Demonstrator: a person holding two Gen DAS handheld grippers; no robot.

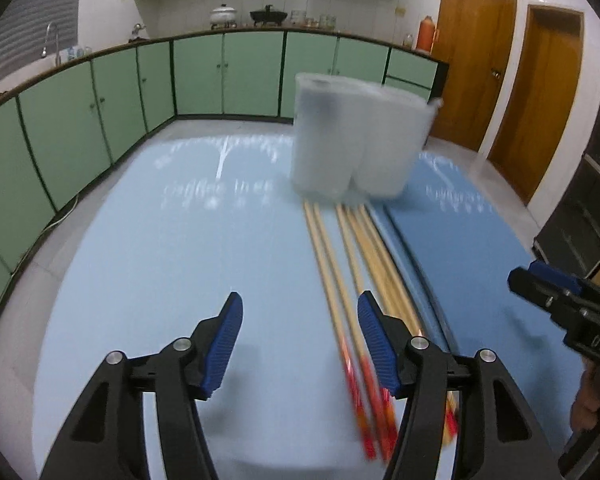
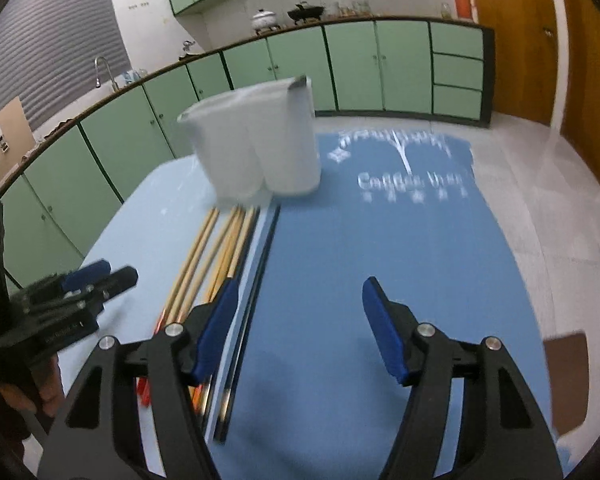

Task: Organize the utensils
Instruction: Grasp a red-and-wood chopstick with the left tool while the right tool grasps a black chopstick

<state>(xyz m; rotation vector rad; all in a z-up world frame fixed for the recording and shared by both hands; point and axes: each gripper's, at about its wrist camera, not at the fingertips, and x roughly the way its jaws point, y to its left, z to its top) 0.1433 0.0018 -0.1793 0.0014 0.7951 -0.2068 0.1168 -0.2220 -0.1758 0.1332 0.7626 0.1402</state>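
Left gripper (image 1: 300, 312) spread wide and holding nothing, its right finger over the wooden chopsticks (image 1: 340, 264); right gripper (image 2: 300, 300) also wide apart above the darker blue mat (image 2: 380, 240). The chopsticks lie side by side along the mat's edge, tips reaching the white holder (image 1: 356, 140) standing beyond. Bare light-blue table (image 1: 160, 260) stretches left.

Left gripper (image 1: 300, 320), right gripper (image 2: 298, 312): jaws apart.

Motion blur smears my holder (image 1: 360, 144), can't tell its compartments. Chopsticks (image 1: 340, 264): red ends hidden behind my left gripper (image 1: 300, 344) finger, no exact count. Right gripper (image 1: 548, 296) cut off at frame edge. Mat print (image 2: 412, 180) unreadable.
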